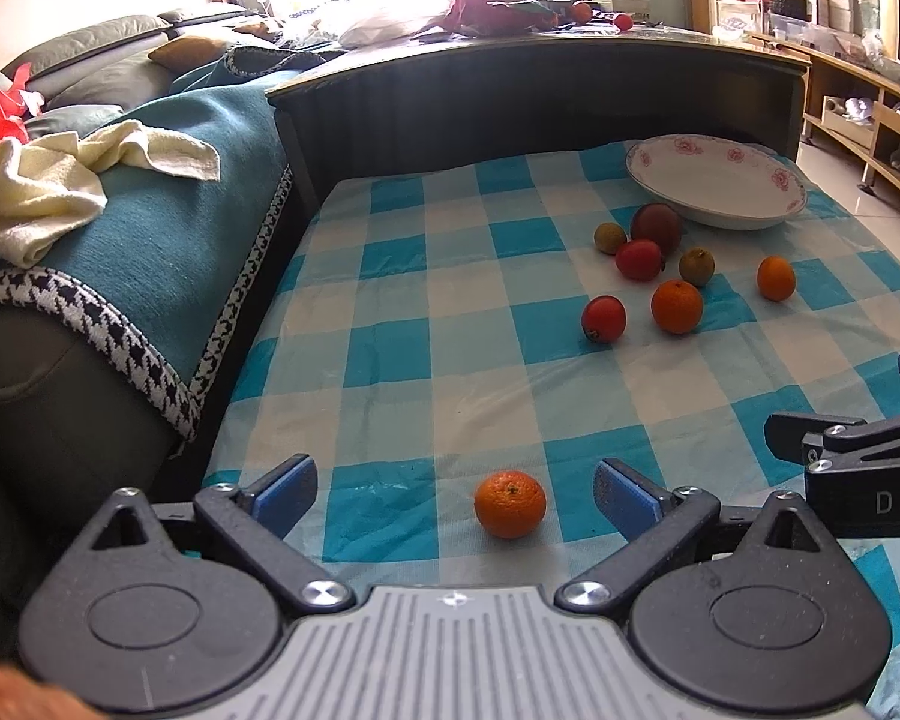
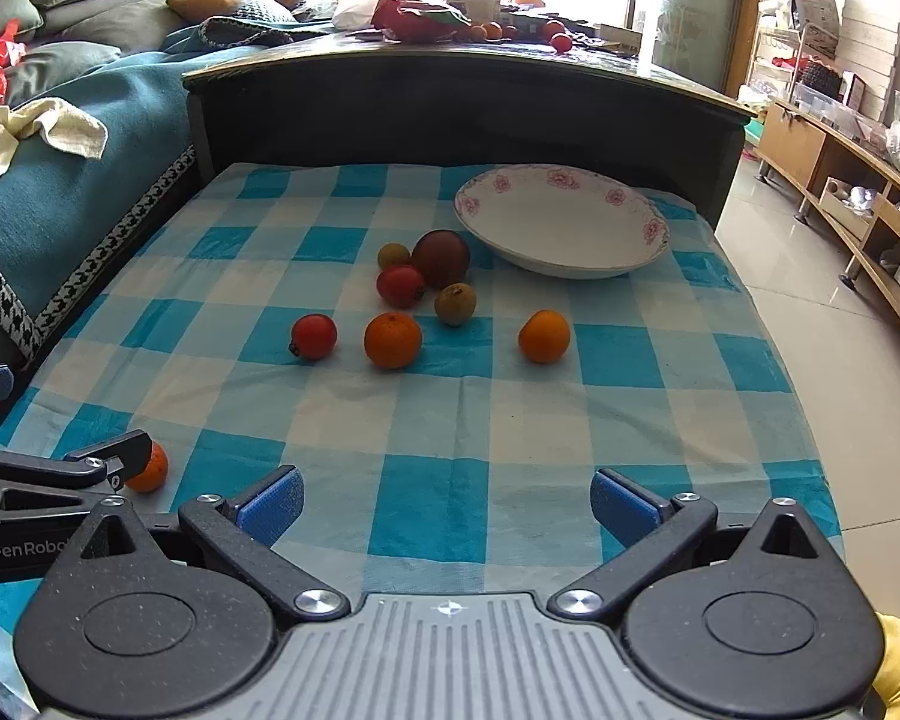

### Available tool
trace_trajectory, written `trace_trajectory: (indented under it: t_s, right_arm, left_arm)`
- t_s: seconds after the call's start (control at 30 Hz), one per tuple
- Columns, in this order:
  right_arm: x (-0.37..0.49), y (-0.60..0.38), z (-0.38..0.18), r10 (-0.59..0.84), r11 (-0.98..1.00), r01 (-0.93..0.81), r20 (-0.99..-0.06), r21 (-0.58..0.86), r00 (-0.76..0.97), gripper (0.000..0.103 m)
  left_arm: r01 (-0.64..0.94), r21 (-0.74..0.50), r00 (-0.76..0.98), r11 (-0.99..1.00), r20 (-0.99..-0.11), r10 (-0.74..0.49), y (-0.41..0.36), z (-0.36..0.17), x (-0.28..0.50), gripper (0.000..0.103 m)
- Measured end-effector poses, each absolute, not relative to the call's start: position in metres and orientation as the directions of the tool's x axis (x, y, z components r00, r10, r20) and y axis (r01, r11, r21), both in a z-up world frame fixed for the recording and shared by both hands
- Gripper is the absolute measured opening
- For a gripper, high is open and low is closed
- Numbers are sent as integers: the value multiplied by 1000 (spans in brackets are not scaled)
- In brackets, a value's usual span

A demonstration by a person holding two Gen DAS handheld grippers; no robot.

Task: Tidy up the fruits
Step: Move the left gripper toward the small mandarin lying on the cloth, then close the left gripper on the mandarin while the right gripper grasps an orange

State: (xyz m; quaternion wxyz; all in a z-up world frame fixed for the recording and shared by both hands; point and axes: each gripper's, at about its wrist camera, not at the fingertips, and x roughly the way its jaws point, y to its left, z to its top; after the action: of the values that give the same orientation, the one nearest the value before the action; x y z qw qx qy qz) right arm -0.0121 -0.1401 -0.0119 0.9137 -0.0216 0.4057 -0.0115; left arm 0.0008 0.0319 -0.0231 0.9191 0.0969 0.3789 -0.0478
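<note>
A near mandarin (image 1: 509, 504) lies on the blue checked cloth (image 1: 426, 324), between the wide-apart blue pads of my open left gripper (image 1: 455, 495) and untouched by either. It also shows half hidden at the left of the right wrist view, the near mandarin (image 2: 150, 469). My right gripper (image 2: 447, 507) is open over bare cloth (image 2: 450, 420). Ahead lie two red tomatoes (image 2: 313, 336), two more mandarins (image 2: 392, 339), a dark red plum (image 2: 441, 258) and two small brown fruits (image 2: 455, 303). A white flowered bowl (image 2: 561, 228) stands empty behind them.
A dark raised headboard-like ledge (image 2: 450, 96) closes off the far side, with bags and more fruit on top. A teal-covered sofa (image 1: 168, 222) with a cream towel (image 1: 60, 180) borders the left. Tiled floor (image 2: 810, 330) and wooden shelving (image 2: 858, 180) lie to the right.
</note>
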Motion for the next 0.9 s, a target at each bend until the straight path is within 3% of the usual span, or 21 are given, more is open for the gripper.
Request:
trace_trajectory:
  t_s: [0.07,0.27,0.6,0.77,0.9]
  right_arm:
    - [-10,-139,-14,-28,999,-7,-745,-44,666,96]
    - [-6,-136,-16,-4,998,-38,-750,-39,661,95]
    - [-2,-141,-19,2,997,-63,-741,-54,672,89]
    - [1,-149,-25,21,998,-64,-756,-28,654,82]
    - [3,-150,-29,21,997,-74,-754,-37,656,80]
  left_arm:
    - [165,139,709,976,-705,-19,35,-27,0,103]
    - [168,111,680,979,-732,-34,38,-39,7,86]
    - [221,51,648,974,-754,-107,31,-50,12,52]
    - [245,54,626,968,-771,-115,25,-56,15,40]
    - [252,39,624,967,-770,-132,23,-55,20,39]
